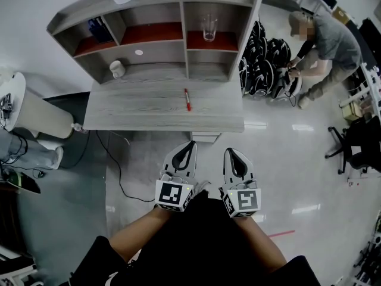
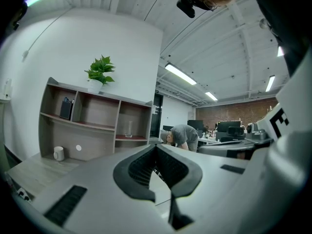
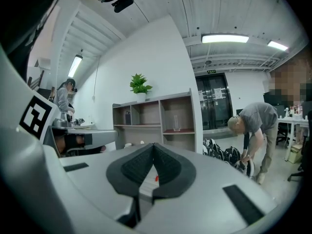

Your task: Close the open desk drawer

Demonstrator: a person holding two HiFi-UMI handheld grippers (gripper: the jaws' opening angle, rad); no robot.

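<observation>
Both are being held shut and empty: left claw [image 1: 189,144] and right claw [image 1: 230,152], ribbed black pads pressed together. The drawer [image 1: 205,137] is being seen just ahead of the tips, poking from under the grey woodgrain worktop [image 1: 137,109]. Only its pale front edge is showing; the rest is being hidden. A red pen [image 1: 187,99] is lying further ahead.

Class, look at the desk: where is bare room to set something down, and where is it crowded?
The desktop is bare from its left edge to the red pen, plus a narrower strip right of it. The middle upper shelf bay is free. The floor right of the desk is crowded with black gear.
</observation>
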